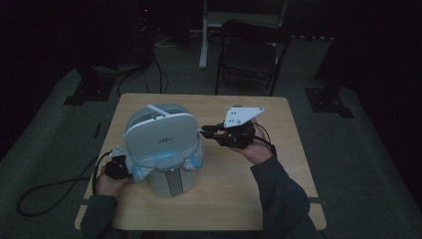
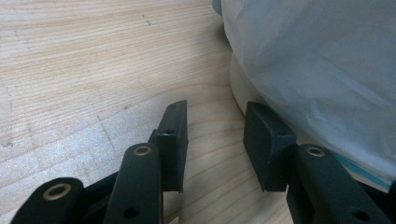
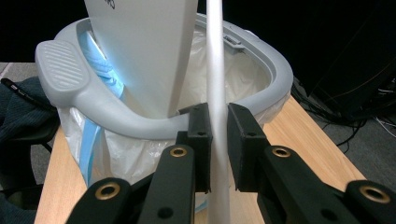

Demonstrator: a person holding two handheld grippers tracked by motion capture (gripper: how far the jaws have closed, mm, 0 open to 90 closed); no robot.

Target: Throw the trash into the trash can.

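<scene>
A small white bin (image 1: 167, 182) stands on the wooden table (image 1: 239, 199), its grey lid (image 1: 159, 137) tipped up and a clear plastic liner (image 1: 195, 158) draped over its rim. My right gripper (image 1: 205, 130) is at the bin's right side. In the right gripper view this gripper (image 3: 218, 123) is shut on a thin white bar (image 3: 215, 56) that runs upright before the grey rim (image 3: 107, 112) and the raised lid (image 3: 140, 46). My left gripper (image 1: 117, 168) is low at the bin's left. Its jaws (image 2: 215, 135) stand open over bare wood, beside the liner (image 2: 317, 65).
A dark folding chair (image 1: 249, 50) stands beyond the table's far edge. A black cable (image 1: 50, 191) loops on the floor at the left. Bare table lies in front of and to the right of the bin.
</scene>
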